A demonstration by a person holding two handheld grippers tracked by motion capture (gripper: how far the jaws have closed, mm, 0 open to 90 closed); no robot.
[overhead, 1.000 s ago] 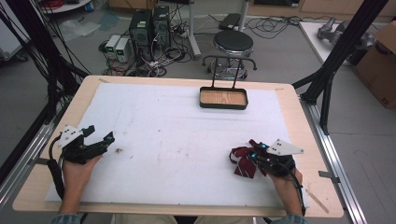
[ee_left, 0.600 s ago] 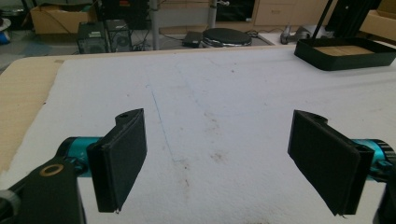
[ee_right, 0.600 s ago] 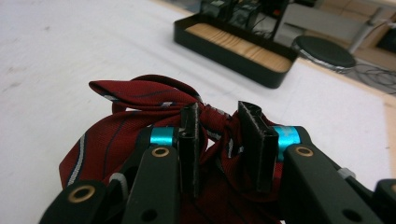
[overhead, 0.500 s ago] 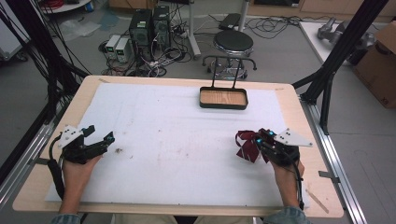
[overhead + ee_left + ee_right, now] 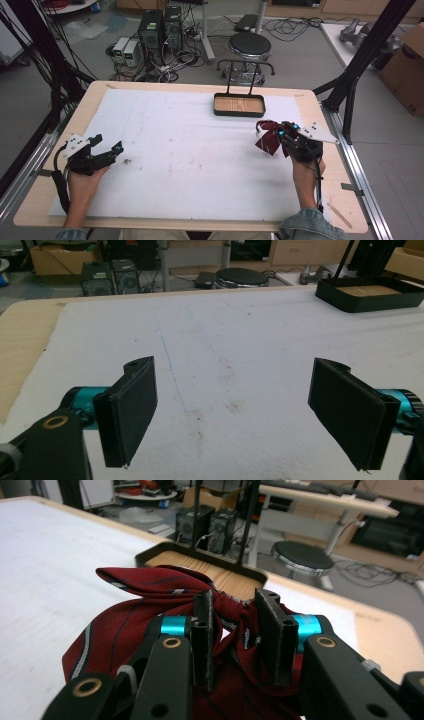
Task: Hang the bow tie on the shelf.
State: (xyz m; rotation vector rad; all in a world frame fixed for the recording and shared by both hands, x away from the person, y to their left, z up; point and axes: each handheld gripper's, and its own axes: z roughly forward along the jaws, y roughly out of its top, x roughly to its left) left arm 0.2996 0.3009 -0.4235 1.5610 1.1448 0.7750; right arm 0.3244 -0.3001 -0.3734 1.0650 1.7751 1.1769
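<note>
At about 4 o'clock on the counter (image 5: 190,200), seen from the high view, the right gripper (image 5: 280,134) carries a dark red necktie (image 5: 268,138), bunched into a loose bundle. Its fingers (image 5: 204,640) are closed on the gathered fabric; the right gripper view shows the cloth pinched between the two black pads, with folds spilling out below and to the left of them. Pale stripes run across the red weave. The tie hangs off the front of the gripper, toward 9 o'clock from the hand (image 5: 305,167) that holds it; whether the lowest fold touches the white cover cannot be told.

Just beyond the bundle, toward 11 o'clock from it, sits a black tray (image 5: 239,113) with a wooden floor, near the counter's far edge at roughly 1 o'clock. Tie and tray are near each other but apart. In the right gripper view the tray's rim shows right behind the upper fold of the tie.

Over at 8 o'clock, the left gripper (image 5: 107,150) rests low over the white cover, well apart from the tie. Its fingers (image 5: 131,410) stand wide open with nothing between them; the left gripper view shows bare, lightly stained cover in the gap, a thin blue line drawn on it, and the tray far off at upper right.

A round black stool (image 5: 249,46) stands on the floor beyond the counter at 12 o'clock.
</note>
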